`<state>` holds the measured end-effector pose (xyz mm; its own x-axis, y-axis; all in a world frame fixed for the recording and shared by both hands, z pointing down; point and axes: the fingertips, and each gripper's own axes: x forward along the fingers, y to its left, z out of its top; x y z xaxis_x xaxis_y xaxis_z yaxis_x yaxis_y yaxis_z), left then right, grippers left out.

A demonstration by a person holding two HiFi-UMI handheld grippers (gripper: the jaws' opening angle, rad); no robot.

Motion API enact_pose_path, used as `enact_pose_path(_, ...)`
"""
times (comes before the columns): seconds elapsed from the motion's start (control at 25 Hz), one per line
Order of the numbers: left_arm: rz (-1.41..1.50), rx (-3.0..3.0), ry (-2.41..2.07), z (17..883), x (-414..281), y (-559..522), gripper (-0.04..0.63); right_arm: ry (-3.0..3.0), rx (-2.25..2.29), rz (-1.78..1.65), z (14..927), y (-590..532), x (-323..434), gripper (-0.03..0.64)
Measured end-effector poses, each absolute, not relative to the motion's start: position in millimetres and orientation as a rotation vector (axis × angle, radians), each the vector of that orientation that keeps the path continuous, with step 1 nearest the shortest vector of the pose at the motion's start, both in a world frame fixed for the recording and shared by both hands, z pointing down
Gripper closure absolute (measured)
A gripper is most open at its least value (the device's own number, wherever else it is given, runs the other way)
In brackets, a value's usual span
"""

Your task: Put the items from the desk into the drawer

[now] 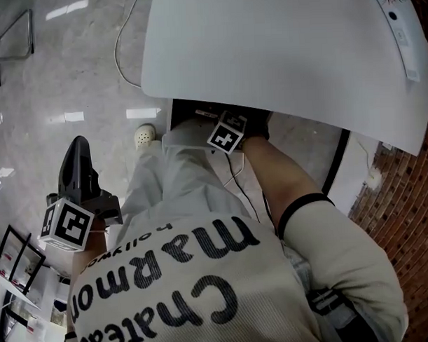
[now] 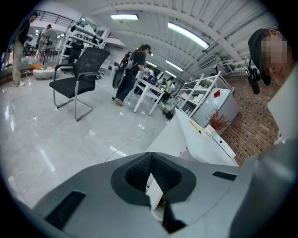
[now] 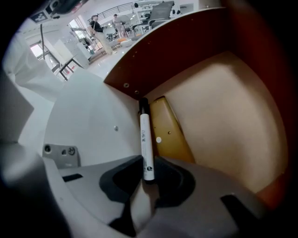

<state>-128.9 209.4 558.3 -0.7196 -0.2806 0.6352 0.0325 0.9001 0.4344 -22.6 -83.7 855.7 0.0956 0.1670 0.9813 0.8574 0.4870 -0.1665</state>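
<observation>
Marker (image 3: 147, 144): white barrel, black cap at the far end, some small dark print on the barrel. The right gripper (image 3: 149, 171) is clamped on its near end, both pads against the barrel. It points from 6 toward 12 o'clock in the right gripper view, down into the open drawer (image 3: 223, 116). The cap end sits close to the drawer's corner at 12 o'clock; whether it touches there cannot be told.

Drawer: tan floor, reddish-brown walls. One thing lies in it, a flat mustard-yellow object (image 3: 170, 132) lying along the left side, just beside the marker at its 2 o'clock. The rest of the drawer floor, out toward 3 o'clock, is bare. A white panel (image 3: 88, 121) with screw heads and a small metal bracket (image 3: 60, 155) borders the drawer at 9 o'clock.

Head view: the person's right arm (image 1: 284, 178) reaches under the white counter (image 1: 280, 52), and only the marker cube of that gripper shows at the counter's edge. Brick wall (image 1: 404, 195) at 3 o'clock.

Left gripper (image 2: 150, 160): jaws together at the tips, nothing between them, held out by the person's left side at 8 o'clock in the head view, well apart from the drawer. Its view takes in a pale glossy floor (image 2: 56, 135), a black office chair (image 2: 77, 76) at 10 o'clock, and people among white racks at 12 o'clock.
</observation>
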Motion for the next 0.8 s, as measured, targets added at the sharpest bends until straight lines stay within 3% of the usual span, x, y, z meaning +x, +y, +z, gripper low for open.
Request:
enact_pose_path(0.52, -0.611, 0.302, -2.289, 559, -162, 196, 0.594, -1.492, -0.666, -0.491, 841, -107, -32, 0.5)
enact_pose_path(0.8, -0.632, 0.512, -2.281, 529, -197, 202, 0.594, -1.763, -0.278, -0.164, 764, -113, -39, 0.599)
